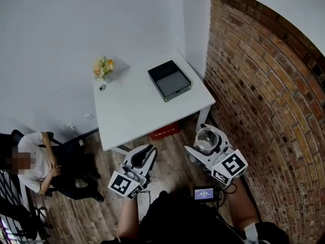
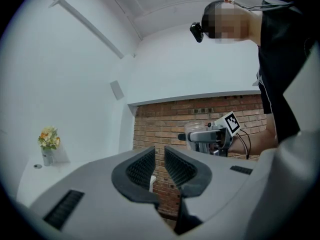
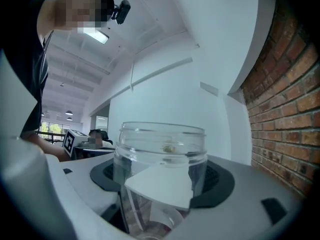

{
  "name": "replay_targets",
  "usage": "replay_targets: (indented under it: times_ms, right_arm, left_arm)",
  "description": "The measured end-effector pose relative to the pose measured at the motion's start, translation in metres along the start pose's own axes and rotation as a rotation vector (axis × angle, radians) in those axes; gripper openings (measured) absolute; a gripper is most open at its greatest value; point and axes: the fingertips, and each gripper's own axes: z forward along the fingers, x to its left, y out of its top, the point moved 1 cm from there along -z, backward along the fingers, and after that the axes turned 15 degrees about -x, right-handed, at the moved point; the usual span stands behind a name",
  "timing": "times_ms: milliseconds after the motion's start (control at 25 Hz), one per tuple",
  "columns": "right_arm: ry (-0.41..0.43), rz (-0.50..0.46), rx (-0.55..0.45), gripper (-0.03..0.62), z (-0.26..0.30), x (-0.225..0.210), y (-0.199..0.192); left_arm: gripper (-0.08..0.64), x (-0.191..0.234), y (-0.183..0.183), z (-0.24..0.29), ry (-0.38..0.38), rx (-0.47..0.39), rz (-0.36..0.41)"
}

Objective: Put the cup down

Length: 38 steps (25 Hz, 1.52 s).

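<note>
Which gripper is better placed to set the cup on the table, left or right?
Right. The right gripper is closed on the clear cup, close to the white table. The left gripper is empty, its jaws a narrow gap apart.

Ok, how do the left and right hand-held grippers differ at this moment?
The right hand-held gripper holds the clear cup between wide-set jaws; the left hand-held gripper is empty, its jaws only a narrow gap apart. In the head view the right one is nearer the brick wall, the left one farther from it. Both are held short of the white table.
</note>
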Motion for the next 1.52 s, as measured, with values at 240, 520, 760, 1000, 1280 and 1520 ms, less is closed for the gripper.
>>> replay_targets:
  times_ms: [240,520,760,1000,1280,1520]
  right_arm:
    - [-0.014,0.002,0.007,0.371,0.021,-0.005,-0.006]
    - [-0.069,-0.028,0.014,0.371,0.054,-0.008,-0.012]
    - [-0.108,-0.051,0.016,0.371,0.09,-0.006,-0.016]
    - [-0.151,-0.058,0.012,0.371,0.113,-0.004,-0.022]
    - [-0.163,-0.064,0.021,0.371,0.123,-0.007,-0.029]
    - [-0.15,-0.075,0.016,0.371,0.131,-0.012,-0.031]
  left_arm:
    - [0.064,0.023,0.0,0.006,-0.017,0.003,-0.011]
    - [0.064,0.058,-0.002,0.012,-0.074,-0.003,-0.031]
    - [0.064,0.098,-0.001,0.01,-0.115,-0.011,-0.041]
    - [0.064,0.132,0.003,0.007,-0.127,-0.021,-0.042]
    - [0.064,0.147,0.003,0.008,-0.127,-0.029,-0.041]
    - [0.064,0.155,-0.002,0.01,-0.102,-0.021,-0.036]
